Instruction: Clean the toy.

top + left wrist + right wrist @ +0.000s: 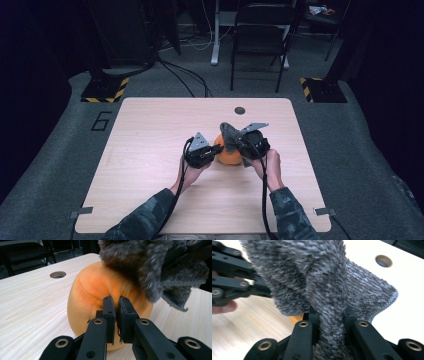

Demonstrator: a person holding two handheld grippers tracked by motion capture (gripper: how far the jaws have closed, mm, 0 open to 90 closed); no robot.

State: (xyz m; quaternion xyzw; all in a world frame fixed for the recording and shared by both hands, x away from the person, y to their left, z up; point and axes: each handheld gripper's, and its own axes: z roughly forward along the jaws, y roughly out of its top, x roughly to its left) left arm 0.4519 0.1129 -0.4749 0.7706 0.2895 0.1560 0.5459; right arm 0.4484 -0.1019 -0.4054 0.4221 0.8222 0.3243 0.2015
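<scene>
An orange plush ball (229, 157) rests on the pale wooden table (150, 130), right of centre. My left gripper (212, 153) comes at it from the left, and its jaws (116, 302) are shut, pinching a fold of the orange plush (90, 292). A grey fuzzy cloth (229, 135) drapes over the top of the ball. My right gripper (242, 148) is shut on that cloth, with a thick fold of the grey cloth (324, 282) squeezed between its jaws (329, 313). A sliver of orange plush (295, 318) shows under the cloth. The cloth (140, 262) hangs over the ball's far side.
A round cable hole (239, 110) sits near the table's far edge. A black folding chair (260, 30) and cables stand on the grey floor beyond the table. Yellow-and-black striped bases (105, 90) flank the far corners. Bare tabletop lies to the left and front.
</scene>
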